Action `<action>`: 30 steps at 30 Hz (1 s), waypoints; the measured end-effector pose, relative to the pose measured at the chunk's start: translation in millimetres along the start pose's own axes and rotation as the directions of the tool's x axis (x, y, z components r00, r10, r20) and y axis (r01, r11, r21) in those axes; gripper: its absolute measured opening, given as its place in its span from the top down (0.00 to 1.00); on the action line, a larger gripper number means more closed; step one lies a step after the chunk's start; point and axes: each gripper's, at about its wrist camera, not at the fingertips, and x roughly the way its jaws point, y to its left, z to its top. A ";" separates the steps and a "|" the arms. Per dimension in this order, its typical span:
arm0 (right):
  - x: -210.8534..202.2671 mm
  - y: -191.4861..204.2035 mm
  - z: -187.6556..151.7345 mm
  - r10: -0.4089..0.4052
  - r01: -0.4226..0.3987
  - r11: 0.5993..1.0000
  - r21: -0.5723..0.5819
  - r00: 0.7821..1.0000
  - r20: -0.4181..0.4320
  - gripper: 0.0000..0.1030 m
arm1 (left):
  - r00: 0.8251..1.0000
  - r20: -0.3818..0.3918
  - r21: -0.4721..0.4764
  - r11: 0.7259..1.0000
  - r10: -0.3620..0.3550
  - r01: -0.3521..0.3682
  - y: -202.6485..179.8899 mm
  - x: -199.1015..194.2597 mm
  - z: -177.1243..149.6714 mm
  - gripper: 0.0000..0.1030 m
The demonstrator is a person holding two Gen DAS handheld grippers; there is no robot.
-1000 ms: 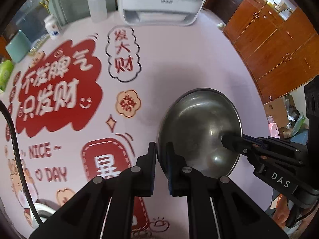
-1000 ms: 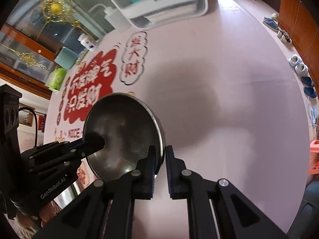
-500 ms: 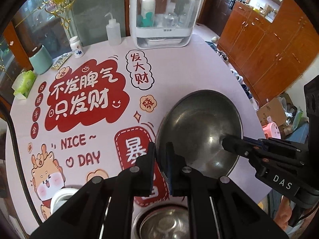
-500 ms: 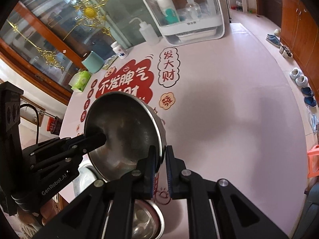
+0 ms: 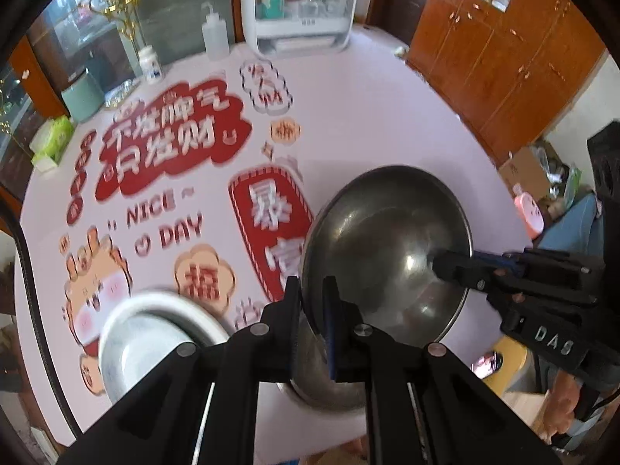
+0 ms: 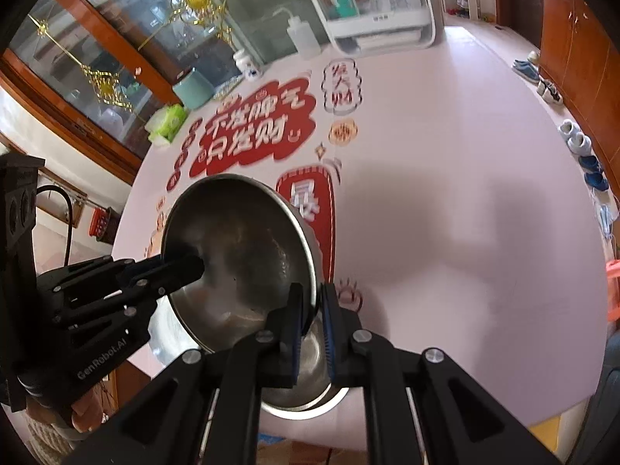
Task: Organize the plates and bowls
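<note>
Left wrist view, left to right: at about 8 o'clock a pale shallow dish (image 5: 155, 333) lay on the printed pink tablecloth (image 5: 387, 116), blurred. At 6 o'clock the left gripper (image 5: 310, 310) was closed almost fully, its two fingers pinching the near rim of a large steel bowl (image 5: 387, 240), which was held tilted above the table. Directly beneath that bowl, part of a second steel bowl (image 5: 321, 383) showed on the table. At 3 o'clock the right gripper (image 5: 449, 263) clamped the opposite rim of the same raised bowl. A white storage box (image 5: 298, 19) stood at 12 o'clock, with a squeeze bottle (image 5: 215, 35) just to its left. Right wrist view, left to right: the left gripper (image 6: 186, 267) entered at 9 o'clock, one finger lying inside the steel bowl (image 6: 248, 240); the right gripper (image 6: 310, 310) at 6 o'clock gripped the rim with a narrow gap, above the lower bowl (image 6: 310, 379).
</note>
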 end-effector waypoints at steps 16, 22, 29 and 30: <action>39.9 1.3 -43.9 -0.070 0.069 0.998 -0.015 0.993 -0.100 0.91 | 0.981 -0.187 -0.066 0.997 -0.059 0.047 11.0 62.3 -67.5 0.89; 47.0 -3.6 -44.8 -0.077 0.078 0.997 0.002 0.990 -0.120 0.91 | 0.979 -0.194 -0.053 0.998 -0.056 0.046 8.5 64.8 -64.8 0.89; 46.5 -1.4 -45.1 -0.116 0.114 0.993 -0.028 0.989 -0.089 0.91 | 0.977 -0.215 -0.004 1.000 0.003 -0.004 1.9 70.2 -65.9 0.85; 44.5 -1.4 -44.9 -0.119 0.117 0.993 -0.025 0.990 -0.077 0.91 | 0.978 -0.208 -0.002 1.000 0.005 -0.005 1.9 69.3 -65.2 0.80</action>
